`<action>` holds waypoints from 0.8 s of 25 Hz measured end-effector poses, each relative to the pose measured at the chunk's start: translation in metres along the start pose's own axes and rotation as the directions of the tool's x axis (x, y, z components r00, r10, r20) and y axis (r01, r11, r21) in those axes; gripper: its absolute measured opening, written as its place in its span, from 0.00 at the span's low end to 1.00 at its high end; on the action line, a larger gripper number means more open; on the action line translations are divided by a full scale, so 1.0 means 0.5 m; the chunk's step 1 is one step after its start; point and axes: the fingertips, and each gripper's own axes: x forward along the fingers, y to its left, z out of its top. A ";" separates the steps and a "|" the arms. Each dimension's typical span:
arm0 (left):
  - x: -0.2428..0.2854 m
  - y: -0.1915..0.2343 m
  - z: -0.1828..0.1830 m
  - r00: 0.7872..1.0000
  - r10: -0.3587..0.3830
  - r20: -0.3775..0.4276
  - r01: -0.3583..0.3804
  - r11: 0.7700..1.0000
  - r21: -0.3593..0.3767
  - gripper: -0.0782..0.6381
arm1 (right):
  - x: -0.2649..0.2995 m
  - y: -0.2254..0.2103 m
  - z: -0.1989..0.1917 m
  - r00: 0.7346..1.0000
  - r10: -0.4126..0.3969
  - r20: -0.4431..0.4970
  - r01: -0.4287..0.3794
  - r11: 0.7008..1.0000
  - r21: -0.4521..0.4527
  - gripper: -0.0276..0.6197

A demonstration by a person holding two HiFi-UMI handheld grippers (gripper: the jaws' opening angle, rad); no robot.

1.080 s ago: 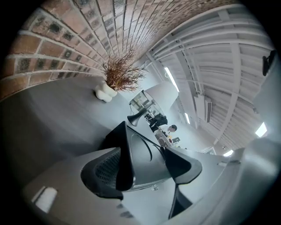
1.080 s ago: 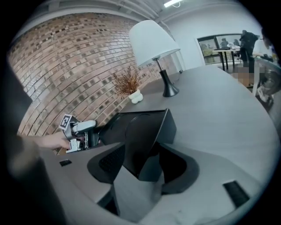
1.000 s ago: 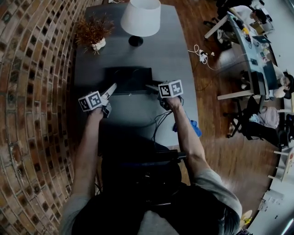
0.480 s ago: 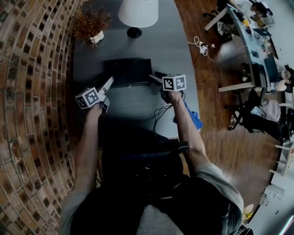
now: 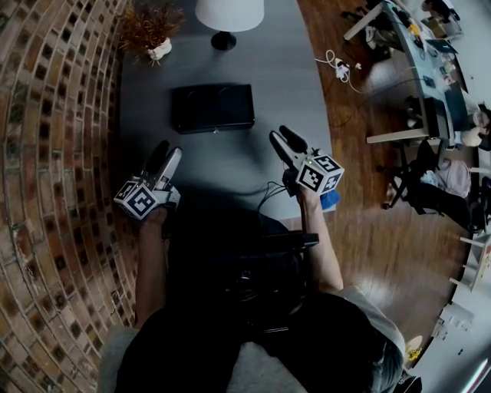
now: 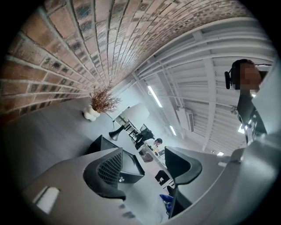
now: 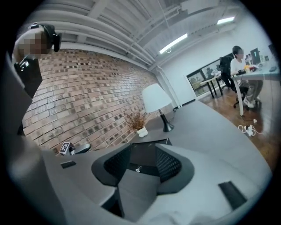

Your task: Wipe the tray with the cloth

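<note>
A black rectangular tray [image 5: 212, 107] lies on the grey table [image 5: 284, 84], far from both grippers. My left gripper [image 5: 166, 151] hovers near the table's left side, open and empty; in the left gripper view the tray [image 6: 131, 166] shows beyond its spread jaws. My right gripper [image 5: 281, 135] hangs right of centre, tilted toward the tray. Its jaws have just been closing, and they stand narrow but apart with nothing between them; the tray [image 7: 145, 154] shows through the gap. A blue cloth [image 5: 330, 201] lies at the table's near right edge, partly hidden by the right gripper's marker cube.
A white lamp [image 5: 229, 15] and a dried plant in a white pot [image 5: 149, 31] stand at the table's far end. Black cables [image 5: 267, 196] trail over the near edge. The brick wall [image 5: 54, 153] runs along the left. Desks [image 5: 418, 69] stand to the right.
Both grippers have drawn back from the tray's near corners toward me and risen. The tray stays on the table. The right jaws stand narrower than before.
</note>
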 end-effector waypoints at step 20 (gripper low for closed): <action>0.034 -0.141 0.026 0.986 -0.164 -0.017 0.165 0.983 0.076 0.52 | 0.001 0.081 0.012 0.999 0.042 0.000 -0.041 0.992 -0.116 0.30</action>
